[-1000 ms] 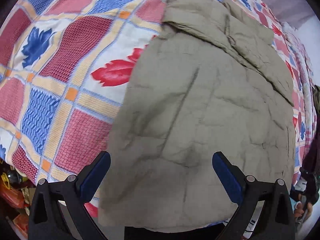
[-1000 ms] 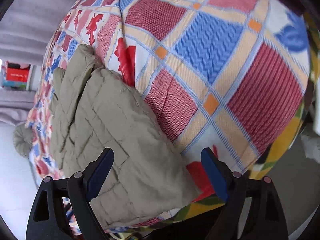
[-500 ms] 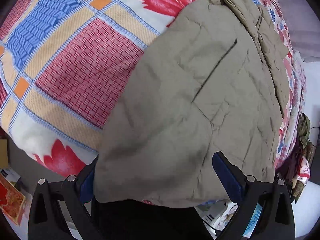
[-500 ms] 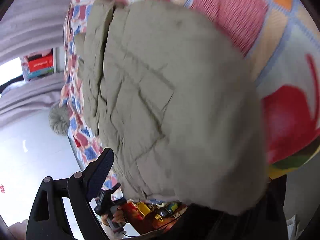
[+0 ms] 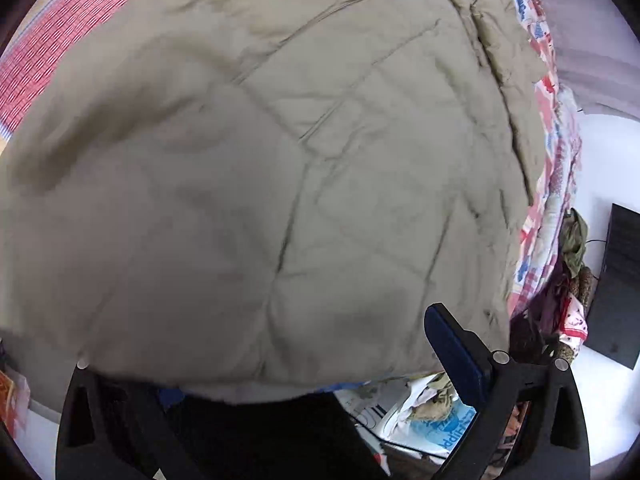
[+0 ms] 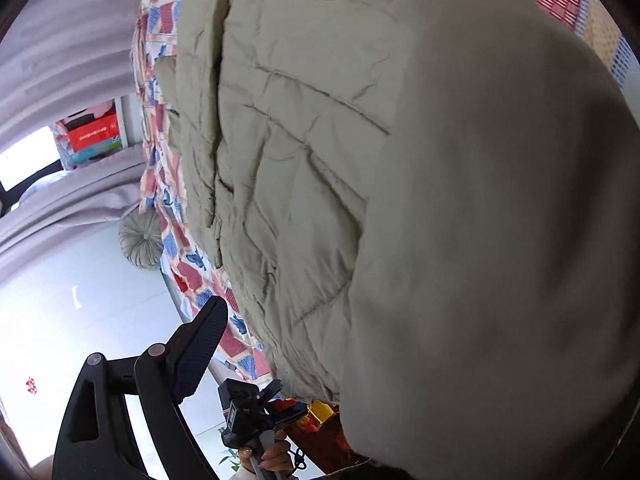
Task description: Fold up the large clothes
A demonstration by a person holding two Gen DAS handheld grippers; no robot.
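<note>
Your left gripper (image 5: pixel 276 364) has its fingers spread wide, released; the right-hand finger (image 5: pixel 454 346) lies against the near hem of the khaki quilted jacket (image 5: pixel 320 160), while the left-hand finger is hidden under that hem; nothing is clamped. Your right gripper (image 6: pixel 360 360) is likewise spread wide and released; one finger (image 6: pixel 200 344) stands clear beside the jacket (image 6: pixel 360 160), the other is covered by the cloth. The jacket lies spread flat on the bed, over the patchwork bedspread (image 5: pixel 52 36), its hem at the near edge; beyond the edge, a hand (image 6: pixel 274 458) holds a camera rig.
</note>
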